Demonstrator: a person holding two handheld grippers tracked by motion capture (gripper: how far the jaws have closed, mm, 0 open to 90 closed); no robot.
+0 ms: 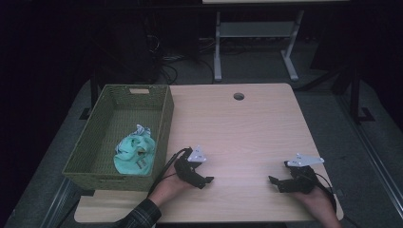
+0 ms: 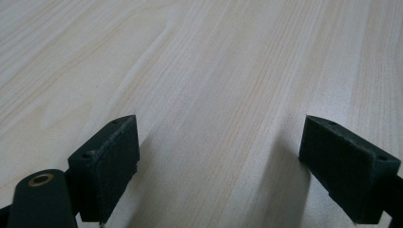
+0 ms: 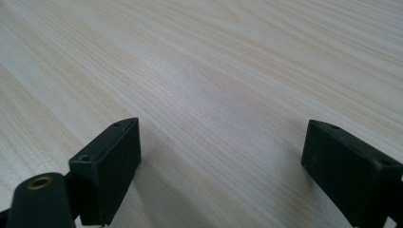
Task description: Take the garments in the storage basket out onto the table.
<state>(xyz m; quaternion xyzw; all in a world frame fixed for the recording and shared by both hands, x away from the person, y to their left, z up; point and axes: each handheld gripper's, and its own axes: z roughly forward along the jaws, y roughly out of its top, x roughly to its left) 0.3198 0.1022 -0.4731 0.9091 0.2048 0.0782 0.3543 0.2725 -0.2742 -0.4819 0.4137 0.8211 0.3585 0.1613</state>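
This looks like a lab or test room rather than a home — dim, with grey carpet-like flooring [image 1: 328,118] around one pale wood-grain table [image 1: 247,123] that has a round cable hole [image 1: 239,96] far ahead of the two hand-held grippers. Beyond the table's far edge, well ahead of the tools, a bundle of cables [image 1: 166,61] lies on the floor beside the white metal legs of another desk [image 1: 217,52] — workplace furniture, not household.
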